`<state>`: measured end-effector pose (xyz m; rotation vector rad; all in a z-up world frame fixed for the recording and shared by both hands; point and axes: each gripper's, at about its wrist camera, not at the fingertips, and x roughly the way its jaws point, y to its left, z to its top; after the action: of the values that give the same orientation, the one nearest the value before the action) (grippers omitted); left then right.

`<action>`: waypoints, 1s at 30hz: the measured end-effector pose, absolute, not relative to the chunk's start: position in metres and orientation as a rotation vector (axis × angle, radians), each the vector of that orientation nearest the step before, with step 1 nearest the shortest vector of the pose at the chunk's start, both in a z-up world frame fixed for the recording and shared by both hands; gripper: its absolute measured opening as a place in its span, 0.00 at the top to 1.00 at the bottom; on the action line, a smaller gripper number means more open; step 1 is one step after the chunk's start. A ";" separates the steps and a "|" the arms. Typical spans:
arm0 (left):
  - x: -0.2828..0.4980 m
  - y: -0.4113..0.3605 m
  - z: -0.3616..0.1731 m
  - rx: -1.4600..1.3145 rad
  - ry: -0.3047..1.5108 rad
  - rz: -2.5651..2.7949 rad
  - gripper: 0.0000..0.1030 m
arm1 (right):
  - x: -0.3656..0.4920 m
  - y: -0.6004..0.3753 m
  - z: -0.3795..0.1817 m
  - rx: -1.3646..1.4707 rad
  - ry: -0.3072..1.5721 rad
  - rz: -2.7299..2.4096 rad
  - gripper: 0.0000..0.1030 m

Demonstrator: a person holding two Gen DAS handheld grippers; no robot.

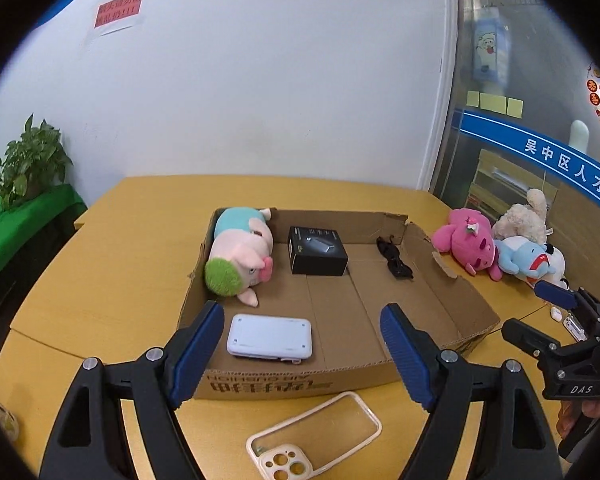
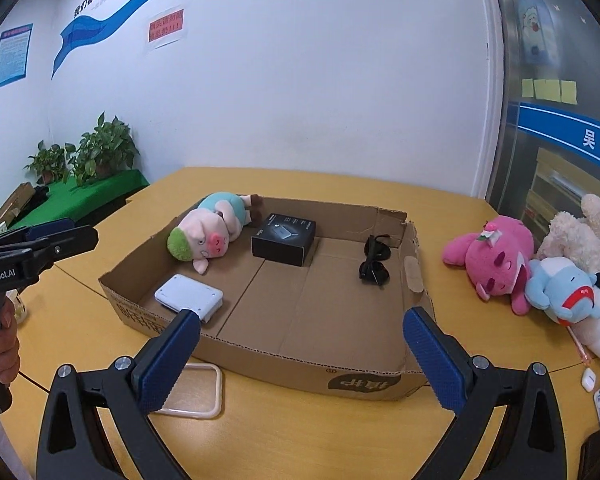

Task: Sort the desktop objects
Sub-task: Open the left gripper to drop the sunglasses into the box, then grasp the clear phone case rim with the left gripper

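Observation:
A shallow cardboard box [image 1: 452, 300] [image 2: 380, 384] lies on the yellow table. In it are a pig plush [image 1: 240, 256] [image 2: 204, 240], a black box [image 1: 316, 250] [image 2: 284, 238], black sunglasses [image 1: 394, 258] [image 2: 374, 260] and a white device [image 1: 270, 336] [image 2: 188, 296]. A clear phone case [image 1: 316, 436] [image 2: 196, 392] lies on the table in front of the box. My left gripper [image 1: 304, 352] is open and empty above the case and the box's near wall. My right gripper [image 2: 302, 358] is open and empty over the box's near wall.
A pink plush [image 1: 466, 242] [image 2: 492, 258], a blue plush [image 1: 524, 258] [image 2: 560, 288] and a cream plush [image 1: 524, 218] [image 2: 576, 232] lie right of the box. Small white items [image 2: 588, 380] lie at the table's right edge. Potted plants [image 2: 100, 152] stand on a green shelf at left.

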<state>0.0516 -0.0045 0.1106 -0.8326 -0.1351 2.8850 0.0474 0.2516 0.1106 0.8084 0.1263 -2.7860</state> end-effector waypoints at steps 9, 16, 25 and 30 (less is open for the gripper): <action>0.054 -0.017 0.069 -0.995 -0.197 2.808 0.27 | 0.047 0.250 0.097 0.859 0.089 -2.736 0.01; 0.052 -0.029 0.039 -1.163 -0.277 2.729 0.77 | 0.039 0.248 0.083 0.908 0.048 -2.672 0.36; 0.059 -0.052 0.019 -1.271 -0.383 2.715 0.28 | 0.036 0.231 0.051 0.998 0.071 -2.561 0.11; 0.054 -0.063 -0.007 -1.420 -0.447 2.629 0.28 | 0.032 0.210 0.022 1.092 0.091 -2.424 0.01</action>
<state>0.0537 -0.0628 -0.0067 -1.4201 -0.4470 2.6290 0.0320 0.2102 0.0217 1.0922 0.0912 -2.4238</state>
